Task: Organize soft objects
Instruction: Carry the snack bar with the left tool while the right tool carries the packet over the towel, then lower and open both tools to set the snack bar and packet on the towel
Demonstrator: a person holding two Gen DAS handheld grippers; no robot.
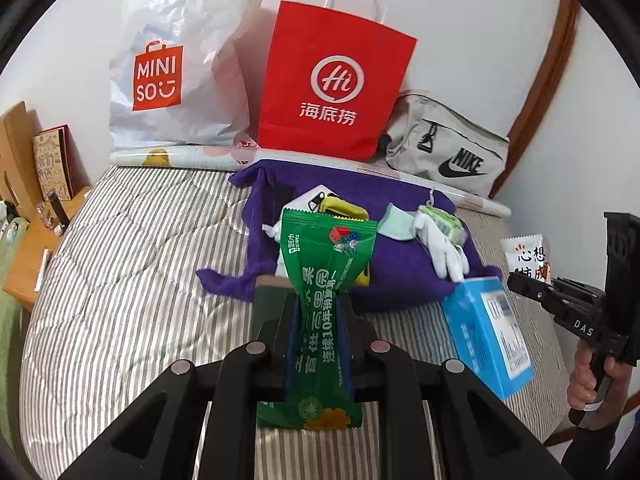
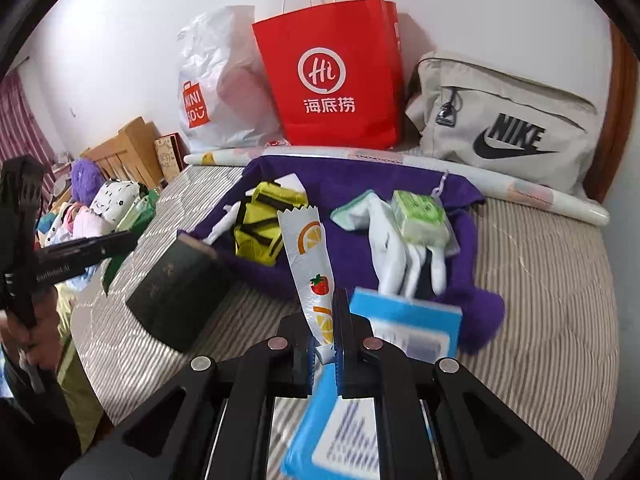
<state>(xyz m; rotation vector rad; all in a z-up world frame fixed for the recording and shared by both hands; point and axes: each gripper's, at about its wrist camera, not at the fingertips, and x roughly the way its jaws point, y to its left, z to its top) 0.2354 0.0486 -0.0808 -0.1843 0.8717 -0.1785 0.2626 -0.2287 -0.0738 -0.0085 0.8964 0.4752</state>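
Gripping green packet (image 1: 320, 312), left gripper (image 1: 316, 304); right gripper (image 2: 324, 344) pinching white packet (image 2: 308, 256)

Gloves (image 2: 404, 248) on towel (image 2: 360, 188), bags (image 2: 328, 76) behind, box (image 2: 178, 288) left.

Left black two-finger gripper (image 1: 316, 312) angled downward over the purple plush blanket (image 1: 400, 276), jaws clamped on a green foil snack packet (image 1: 324, 300). Right black two-finger gripper (image 2: 325, 344), beside it over the blanket's near edge, pinches a silver fruit-printed sachet (image 2: 310, 268). A hand (image 1: 588, 376) grips the right handle.
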